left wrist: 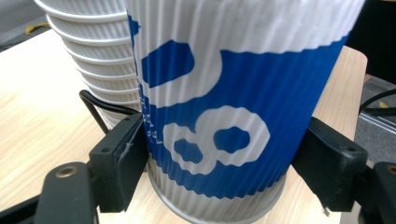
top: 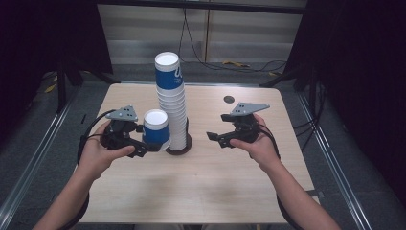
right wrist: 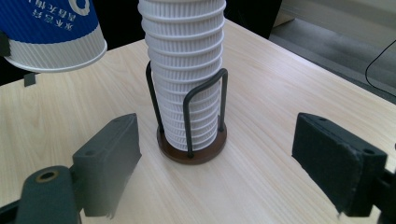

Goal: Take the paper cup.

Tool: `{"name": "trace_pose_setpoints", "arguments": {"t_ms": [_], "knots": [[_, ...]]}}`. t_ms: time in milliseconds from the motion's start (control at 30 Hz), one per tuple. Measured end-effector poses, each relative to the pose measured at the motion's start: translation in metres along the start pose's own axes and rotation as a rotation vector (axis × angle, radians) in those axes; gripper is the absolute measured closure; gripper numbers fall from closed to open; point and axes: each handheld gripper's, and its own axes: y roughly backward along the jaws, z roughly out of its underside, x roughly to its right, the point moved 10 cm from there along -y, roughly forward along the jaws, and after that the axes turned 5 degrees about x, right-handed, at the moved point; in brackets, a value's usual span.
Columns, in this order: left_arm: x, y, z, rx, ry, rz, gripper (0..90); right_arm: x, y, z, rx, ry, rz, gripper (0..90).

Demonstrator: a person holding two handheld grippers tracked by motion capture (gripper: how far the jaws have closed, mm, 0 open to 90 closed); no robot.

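Note:
A blue-and-white ribbed paper cup is held upright just left of the cup stack, with my left gripper shut on its lower half; in the left gripper view both black pads press the cup from either side. The tall stack of nested cups stands in a wire holder with a brown round base at the table's middle. My right gripper hovers to the right of the stack, open, its jaws wide apart with nothing between them; the stack stands beyond its jaws.
The light wooden table has bare room in front and on the right. A small dark disc lies at the back right. Cables run on the floor behind the table and along its right side.

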Motion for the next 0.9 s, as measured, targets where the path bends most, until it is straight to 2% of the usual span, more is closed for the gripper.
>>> {"name": "trace_pose_setpoints", "arguments": {"t_ms": [33,167,567,733,833,867,900], "knots": [[0.0,0.0,0.0,0.0,0.0,0.0,22.9,0.0,0.0,0.0,0.0,0.0,0.0,14.6],[0.003,-0.007,0.006,-0.052,-0.024,-0.003,23.1,0.002,0.004,0.005,0.0,-0.005,0.005,14.6],[0.016,-0.025,0.009,-0.105,-0.053,0.024,23.3,0.006,0.015,0.022,0.008,-0.031,0.0,14.6],[0.019,-0.032,0.013,-0.145,-0.071,0.028,23.3,0.008,0.02,0.027,0.021,-0.041,0.003,14.7],[0.02,-0.035,0.014,-0.181,-0.096,0.037,23.2,0.009,0.023,0.031,0.025,-0.049,0.004,14.7],[0.021,-0.036,0.014,-0.182,-0.09,0.037,23.2,0.008,0.023,0.033,0.026,-0.053,0.002,14.7],[0.021,-0.037,0.014,-0.197,-0.105,0.036,23.2,0.008,0.023,0.035,0.026,-0.055,-0.001,14.7]]}}
